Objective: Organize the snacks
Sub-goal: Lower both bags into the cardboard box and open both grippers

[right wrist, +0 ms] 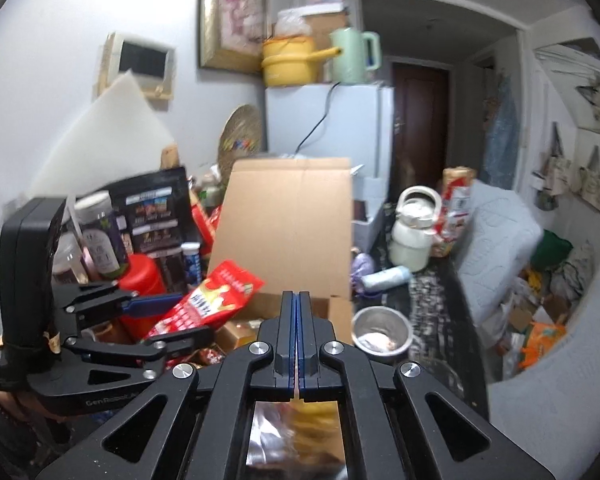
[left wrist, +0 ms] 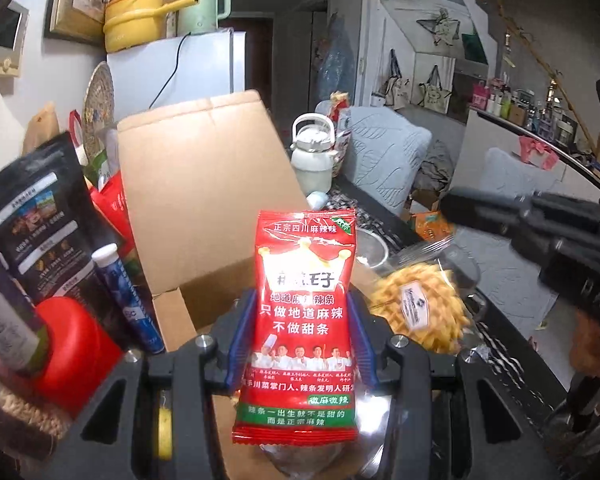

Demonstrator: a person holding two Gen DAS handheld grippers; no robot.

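Note:
My left gripper (left wrist: 302, 332) is shut on a red spicy-strip snack packet (left wrist: 300, 320) and holds it upright over the open cardboard box (left wrist: 204, 184). In the right wrist view the left gripper (right wrist: 168, 320) shows at the left, holding the red packet (right wrist: 212, 300) at the box's (right wrist: 288, 216) near left edge. My right gripper (right wrist: 299, 336) has its jaws pressed together on the thin edge of a clear bag of yellow waffle snacks (right wrist: 308, 420), which hangs below it. That bag (left wrist: 420, 312) and the right gripper (left wrist: 540, 232) show at the right of the left wrist view.
Left of the box stand a black pouch (left wrist: 40, 220), a red canister (left wrist: 76, 344) and a blue tube (left wrist: 128, 292). A white kettle (right wrist: 412, 232), a steel bowl (right wrist: 380, 328) and a white roll (right wrist: 388, 276) sit right of the box. A fridge (right wrist: 332, 128) stands behind.

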